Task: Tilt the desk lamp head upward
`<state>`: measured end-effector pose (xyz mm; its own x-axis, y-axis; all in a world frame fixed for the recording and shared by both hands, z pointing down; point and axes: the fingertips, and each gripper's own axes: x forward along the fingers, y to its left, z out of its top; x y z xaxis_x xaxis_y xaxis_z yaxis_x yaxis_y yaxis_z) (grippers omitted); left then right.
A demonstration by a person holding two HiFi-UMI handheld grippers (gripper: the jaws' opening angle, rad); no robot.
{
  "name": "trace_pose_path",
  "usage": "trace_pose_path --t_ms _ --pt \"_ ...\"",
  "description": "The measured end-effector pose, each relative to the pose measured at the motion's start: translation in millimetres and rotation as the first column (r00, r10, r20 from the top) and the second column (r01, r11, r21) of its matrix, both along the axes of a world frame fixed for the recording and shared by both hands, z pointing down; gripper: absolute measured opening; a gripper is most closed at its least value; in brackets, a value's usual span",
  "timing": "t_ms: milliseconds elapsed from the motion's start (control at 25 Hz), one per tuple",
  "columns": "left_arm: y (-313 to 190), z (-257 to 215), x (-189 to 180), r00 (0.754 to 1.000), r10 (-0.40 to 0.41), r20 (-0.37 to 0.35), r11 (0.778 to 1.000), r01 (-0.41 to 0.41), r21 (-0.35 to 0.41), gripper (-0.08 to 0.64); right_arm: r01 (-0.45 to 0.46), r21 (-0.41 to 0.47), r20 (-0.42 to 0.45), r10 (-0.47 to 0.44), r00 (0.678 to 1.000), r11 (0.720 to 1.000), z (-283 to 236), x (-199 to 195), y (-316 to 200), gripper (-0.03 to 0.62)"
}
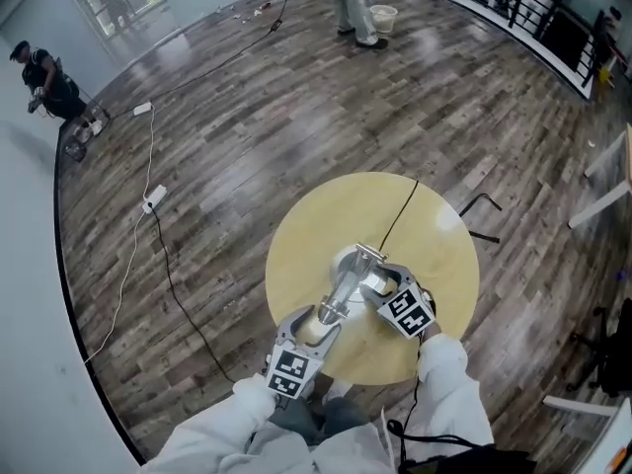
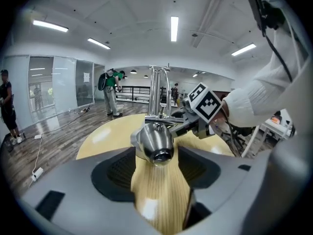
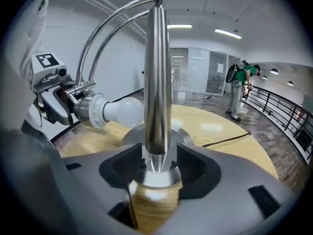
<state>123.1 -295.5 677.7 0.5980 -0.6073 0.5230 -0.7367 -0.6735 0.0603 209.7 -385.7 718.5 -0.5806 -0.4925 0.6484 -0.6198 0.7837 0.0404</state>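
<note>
Apparently finished: my left gripper (image 2: 156,169) gaped round the lamp head (image 2: 153,142), right gripper (image 3: 156,173) round its stem (image 3: 157,82), gripping nothing; next, withdraw.

The left gripper (image 2: 156,168) is holding its jaws apart on either side of the shiny silver conical metal lamp head (image 2: 154,141), not pressing it, above the round pale wooden table (image 2: 105,136). The right gripper (image 2: 172,120) is sitting just beyond.
</note>
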Motion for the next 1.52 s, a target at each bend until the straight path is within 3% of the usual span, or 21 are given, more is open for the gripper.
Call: trace_pose_path --t_ms 200,400,640,920,1200,1520 --pt "-15.0 4.7 7.3 0.999 -0.033 -0.017 0.999 0.034 0.020 0.256 0.075 -0.021 -0.028 -0.075 0.997 0.997 10.9 -13.0 -6.4 0.210" --pt "-20.0 4.7 10.2 0.997 -0.056 -0.046 0.998 0.057 0.031 0.256 0.056 -0.092 0.030 -0.054 0.998 0.994 13.1 -13.2 -8.9 0.212" --pt "-26.3 4.9 16.1 0.994 -0.075 -0.079 0.996 0.078 0.039 0.257 0.042 -0.094 0.035 -0.038 0.999 0.995 14.9 -12.4 -9.5 0.212" --pt "-21.2 0.7 10.4 0.995 -0.081 -0.052 0.997 0.081 0.003 0.264 0.030 -0.096 0.035 -0.027 0.999 0.995 17.3 -12.0 -11.5 0.212" --pt "2.6 -28.3 -1.8 0.993 -0.085 -0.087 0.995 0.080 -0.058 0.261 0.028 -0.107 0.012 -0.027 1.000 0.994 18.5 -12.3 -9.6 0.212" --pt "23.2 -83.6 -23.4 0.987 -0.108 -0.117 0.993 0.102 -0.055 0.262 0.005 -0.116 -0.003 -0.006 1.000 0.993 16.6 -13.2 -7.7 0.212"
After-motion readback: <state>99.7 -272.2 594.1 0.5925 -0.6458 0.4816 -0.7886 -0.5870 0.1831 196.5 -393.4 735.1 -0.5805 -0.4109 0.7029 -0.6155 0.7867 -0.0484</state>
